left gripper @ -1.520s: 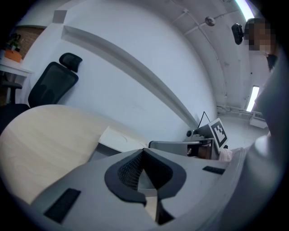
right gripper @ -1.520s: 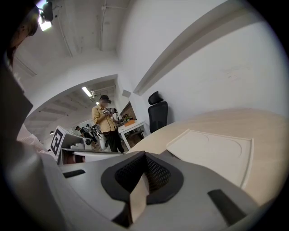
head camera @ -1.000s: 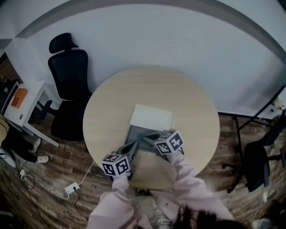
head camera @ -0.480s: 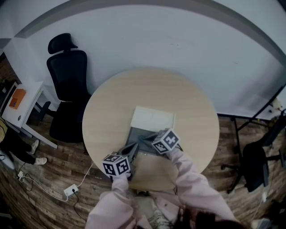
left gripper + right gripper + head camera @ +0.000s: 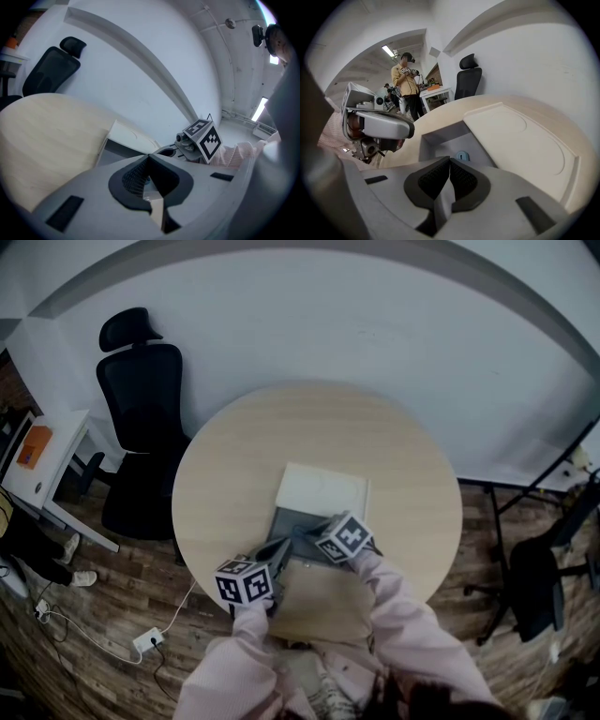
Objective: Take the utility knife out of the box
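- Pale wood formed the round desk (image 5: 234, 456). An open grey box (image 5: 284, 521) sat on its near side, and a cream lid (image 5: 321, 491) lay flat just beyond the box.
- Utility knife (image 5: 461, 156): only a small blue-grey end with a hole was seen. It lay on the box floor just ahead of the right jaws, inside the box and not grasped.
- Right gripper (image 5: 450, 161) was tilted down into the box. Its jaws stood all but together, having just begun to part, with nothing between them.
- Left gripper (image 5: 149, 157) sat at the near left corner of the box with its jaws clenched at the tips. Whether they pinched the box edge could not be told.
- Tan sheet (image 5: 323, 601) lay at the near desk edge, against the box.
- Black office chair (image 5: 141, 399) stood behind the desk by the white wall (image 5: 375, 324).
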A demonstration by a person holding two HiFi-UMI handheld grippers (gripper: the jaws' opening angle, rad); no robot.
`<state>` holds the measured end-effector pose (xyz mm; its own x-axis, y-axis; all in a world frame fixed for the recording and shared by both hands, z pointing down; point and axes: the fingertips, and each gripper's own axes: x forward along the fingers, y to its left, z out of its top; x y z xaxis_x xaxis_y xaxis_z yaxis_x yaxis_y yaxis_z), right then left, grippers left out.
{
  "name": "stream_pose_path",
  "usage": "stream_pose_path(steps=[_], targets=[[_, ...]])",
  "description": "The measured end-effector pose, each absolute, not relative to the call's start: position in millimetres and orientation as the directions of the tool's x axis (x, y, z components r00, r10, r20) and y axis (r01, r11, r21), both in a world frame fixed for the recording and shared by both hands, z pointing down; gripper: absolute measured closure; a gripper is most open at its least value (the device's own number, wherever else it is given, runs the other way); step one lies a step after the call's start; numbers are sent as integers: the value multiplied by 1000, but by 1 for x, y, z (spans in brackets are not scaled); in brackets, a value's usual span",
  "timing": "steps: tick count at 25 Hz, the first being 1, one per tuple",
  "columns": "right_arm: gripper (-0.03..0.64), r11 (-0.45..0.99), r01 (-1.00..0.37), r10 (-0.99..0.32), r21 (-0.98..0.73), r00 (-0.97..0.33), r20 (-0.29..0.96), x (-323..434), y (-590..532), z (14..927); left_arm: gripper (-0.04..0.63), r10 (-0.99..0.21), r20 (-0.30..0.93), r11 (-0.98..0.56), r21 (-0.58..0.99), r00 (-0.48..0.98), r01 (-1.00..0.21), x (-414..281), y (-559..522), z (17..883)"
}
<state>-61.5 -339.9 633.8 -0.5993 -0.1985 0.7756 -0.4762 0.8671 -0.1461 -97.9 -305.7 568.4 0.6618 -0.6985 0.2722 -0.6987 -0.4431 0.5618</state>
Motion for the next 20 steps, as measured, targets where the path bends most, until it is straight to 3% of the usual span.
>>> stream_pose_path(steps=[9,20], targets=[[497,862,-504,-256,-49,-518,816,-57,-351,649,591,-685,274,-451,568,675,-688,-97,-311,570],[429,866,-499,-258,-19,-480,839,-59,-354,663,591,-675,278,-453,574,683,-682,-100,-312,575]])
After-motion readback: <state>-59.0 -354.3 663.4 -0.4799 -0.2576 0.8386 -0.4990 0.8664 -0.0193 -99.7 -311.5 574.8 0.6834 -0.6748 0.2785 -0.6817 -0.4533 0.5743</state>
